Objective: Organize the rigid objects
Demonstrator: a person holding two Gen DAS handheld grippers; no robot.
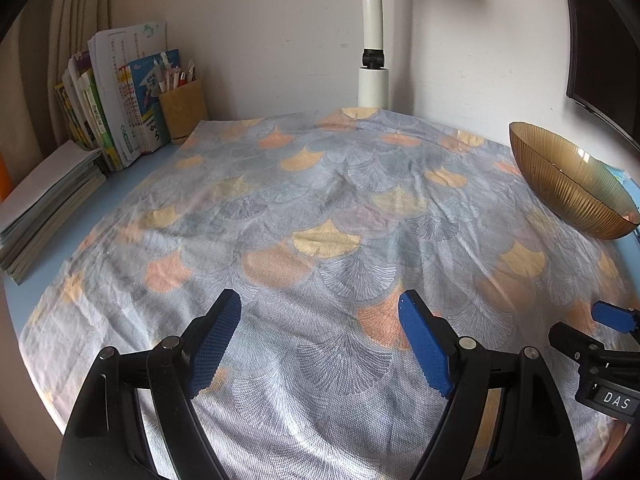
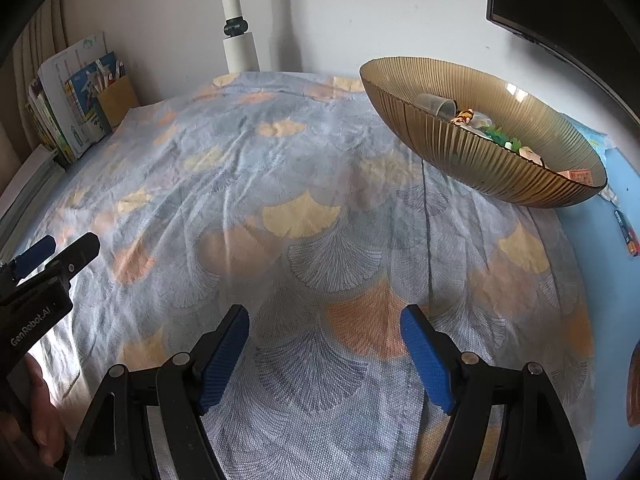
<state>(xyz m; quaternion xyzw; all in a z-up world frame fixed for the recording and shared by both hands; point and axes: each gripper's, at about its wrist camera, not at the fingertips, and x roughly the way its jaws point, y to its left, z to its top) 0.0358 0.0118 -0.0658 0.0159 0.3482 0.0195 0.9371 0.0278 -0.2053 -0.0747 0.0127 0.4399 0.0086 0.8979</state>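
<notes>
Both grippers hang empty above the patterned cloth [image 2: 304,216] that covers the bench: the left gripper [image 1: 320,344] has its jaws spread wide with nothing between them, and the right gripper [image 2: 324,356] is likewise released.

The rigid objects sit already gathered in the ribbed amber bowl [image 2: 472,160] at the upper right of the right wrist view: a clear plastic cup [image 2: 436,105] lying on its side, small figurines [image 2: 464,116], some green pieces and an orange-labelled packet [image 2: 580,176]. No loose item shows on the cloth, so the sorting looks close to done. One small dark and orange object [image 2: 627,234] lies on the bare blue bench at the right edge; what it is cannot be told.

The risks from here, as I judge them:
- The bowl rests at the cloth's edge, so a gripper snagging the wrinkled fabric could drag or tip it.
- The tipped cup could roll out if the bowl is nudged.
- The two grippers sit near each other and could collide.
</notes>
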